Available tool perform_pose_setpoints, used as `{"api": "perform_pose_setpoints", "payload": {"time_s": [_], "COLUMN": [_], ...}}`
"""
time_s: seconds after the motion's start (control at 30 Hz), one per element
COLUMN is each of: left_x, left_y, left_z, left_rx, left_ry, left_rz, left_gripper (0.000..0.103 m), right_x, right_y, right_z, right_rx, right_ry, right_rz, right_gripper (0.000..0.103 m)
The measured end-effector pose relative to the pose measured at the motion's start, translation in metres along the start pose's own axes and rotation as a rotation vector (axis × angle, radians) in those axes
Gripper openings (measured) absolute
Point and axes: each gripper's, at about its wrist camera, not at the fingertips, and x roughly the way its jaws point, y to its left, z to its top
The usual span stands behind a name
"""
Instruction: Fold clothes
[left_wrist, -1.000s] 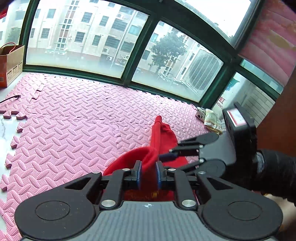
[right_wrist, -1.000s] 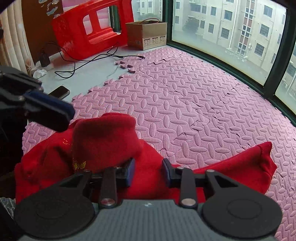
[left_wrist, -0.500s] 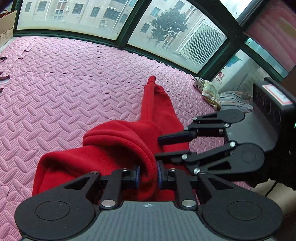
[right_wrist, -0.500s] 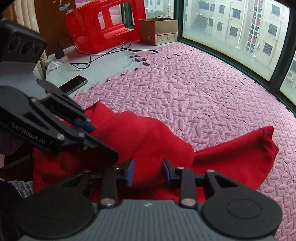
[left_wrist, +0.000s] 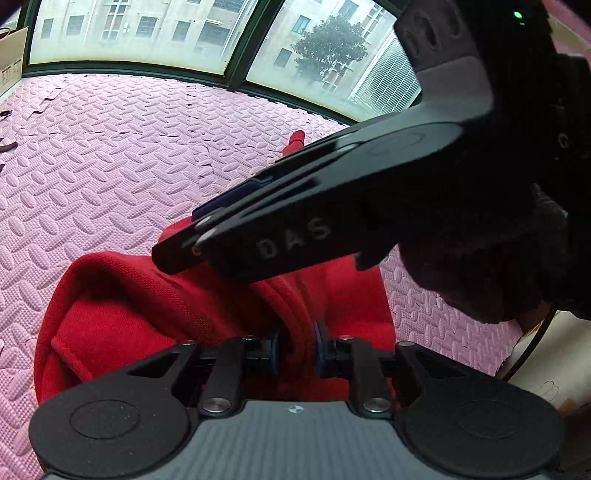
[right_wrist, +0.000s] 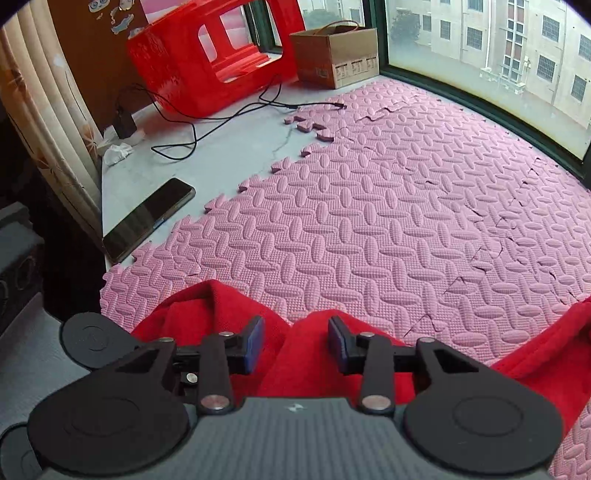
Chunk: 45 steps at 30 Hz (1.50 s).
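Low, both tools over red garment (left_wrist: 155, 314)

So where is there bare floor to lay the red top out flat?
The pink foam mat lies bare from the red fleece garment up to the window frame. The grey floor beside it is crowded: black phone, black cables, red plastic stool, cardboard box.
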Motion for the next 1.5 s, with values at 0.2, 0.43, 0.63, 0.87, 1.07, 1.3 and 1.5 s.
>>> {"api": "perform_pose_setpoints", "payload": {"time_s": [0.2, 0.43, 0.63, 0.87, 1.07, 1.3, 1.5], "left_x": [-0.011, -0.04, -0.059, -0.056, -0.055, -0.035, -0.037], "left_y": [0.008, 0.021, 0.046, 0.079, 0.099, 0.106, 0.106], "left_z": [-0.001, 0.007, 0.014, 0.01, 0.004, 0.005, 0.007], "left_rx": [-0.007, 0.002, -0.048, -0.159, -0.216, -0.216, -0.189], "left_ry": [-0.02, -0.107, -0.168, -0.149, -0.115, -0.053, -0.065], "left_rz": [-0.014, 0.017, 0.118, 0.232, 0.288, 0.286, 0.332], "left_gripper": [0.032, 0.05, 0.056, 0.056, 0.055, 0.032, 0.008], "right_x": [-0.011, -0.047, -0.073, -0.069, -0.044, 0.002, 0.022], "right_y": [-0.006, -0.037, -0.066, -0.097, -0.106, -0.124, -0.143], "right_z": [-0.003, 0.018, 0.057, 0.093, 0.067, 0.032, 0.028], "right_rx": [0.007, 0.077, 0.15, 0.22, 0.211, 0.28, 0.335], "right_ry": [0.004, -0.128, -0.326, -0.424, -0.277, -0.115, -0.097], "right_rz": [-0.073, -0.186, -0.294, -0.32, -0.306, -0.268, -0.256], "right_gripper": [0.011, 0.009, 0.008, 0.031, 0.034, 0.034, 0.034]}}
